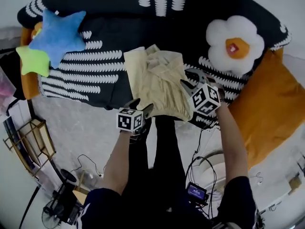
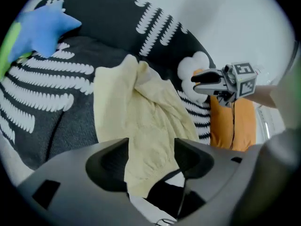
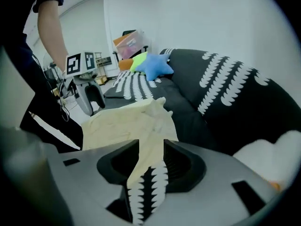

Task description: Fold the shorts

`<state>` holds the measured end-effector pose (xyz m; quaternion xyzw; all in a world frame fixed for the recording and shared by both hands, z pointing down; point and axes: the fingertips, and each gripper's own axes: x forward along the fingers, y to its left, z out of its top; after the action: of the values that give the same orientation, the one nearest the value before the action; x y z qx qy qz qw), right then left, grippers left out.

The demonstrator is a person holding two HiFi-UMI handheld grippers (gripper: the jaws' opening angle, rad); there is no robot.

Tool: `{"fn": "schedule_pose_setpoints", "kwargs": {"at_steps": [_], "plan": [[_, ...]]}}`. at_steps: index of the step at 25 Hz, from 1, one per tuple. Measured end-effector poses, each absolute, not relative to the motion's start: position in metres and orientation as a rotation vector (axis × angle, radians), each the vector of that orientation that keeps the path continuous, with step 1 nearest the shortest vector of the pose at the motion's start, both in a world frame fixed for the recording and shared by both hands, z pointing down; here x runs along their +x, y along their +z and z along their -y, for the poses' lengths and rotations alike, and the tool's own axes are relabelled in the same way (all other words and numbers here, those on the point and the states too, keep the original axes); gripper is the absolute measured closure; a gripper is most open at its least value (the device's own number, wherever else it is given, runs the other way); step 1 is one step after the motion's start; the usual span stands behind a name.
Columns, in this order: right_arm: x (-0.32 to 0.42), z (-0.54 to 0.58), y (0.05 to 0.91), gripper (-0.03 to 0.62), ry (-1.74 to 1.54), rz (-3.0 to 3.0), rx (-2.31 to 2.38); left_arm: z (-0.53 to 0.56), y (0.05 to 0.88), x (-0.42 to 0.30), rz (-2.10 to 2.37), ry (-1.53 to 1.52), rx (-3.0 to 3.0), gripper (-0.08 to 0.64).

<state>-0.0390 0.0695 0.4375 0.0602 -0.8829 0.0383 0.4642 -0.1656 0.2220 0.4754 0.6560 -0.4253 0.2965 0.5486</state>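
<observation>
**A:** Head view first: where are the shorts [image 1: 157, 82]?

**B:** They are on the seat of the black patterned sofa [image 1: 109, 42], near its front edge. They are pale yellow. Their long axis runs from the front edge back towards the backrest, and the gathered end, probably the waistband, hangs just over the front edge. The end nearer the backrest is rumpled, with a loose flap lying on top.

**A:** And the grippers?

**B:** The left gripper [image 1: 141, 106] hovers at the sofa's front edge, just off the gathered end. Its own view shows the jaws well apart. Cloth is visible beyond the gap, but neither pad presses on it, so it holds nothing. The right gripper [image 2: 195, 81] hangs over the seat a little further back from the front edge, beside the shorts' right long side. Its jaws stand partly apart, and only the cloth's edge and the sofa's white pattern show through the gap. It grips nothing either.

**A:** Which one is better placed?

**B:** I judge the left is nearer the overhanging end and the right nearer the rumpled flap. If the next fold goes along the long axis, the gathered end has to travel away from the front edge towards the backrest. Both grippers would approach from the front.

**A:** Any risk?

**B:** The rumpled end may bunch up unless it is flattened first.
</observation>
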Motion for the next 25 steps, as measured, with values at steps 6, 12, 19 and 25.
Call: {"fn": "schedule_pose_setpoints", "kwargs": {"at_steps": [6,12,19,25], "plan": [[-0.079,-0.046,0.494,0.420,-0.086,2.009,-0.201,-0.122,0.493,-0.263,1.290,0.650,1.495,0.272],[-0.077,-0.044,0.534,0.544,-0.075,1.918,-0.303,-0.036,0.519,-0.310,1.376,0.614,1.453,0.303],[-0.046,-0.025,0.486,0.571,0.086,1.980,-0.318,-0.036,0.562,-0.305,1.329,0.882,1.327,0.557],[0.024,0.034,0.466,0.571,0.259,1.927,-0.112,-0.013,0.531,-0.319,1.437,0.874,1.452,0.558]]}}
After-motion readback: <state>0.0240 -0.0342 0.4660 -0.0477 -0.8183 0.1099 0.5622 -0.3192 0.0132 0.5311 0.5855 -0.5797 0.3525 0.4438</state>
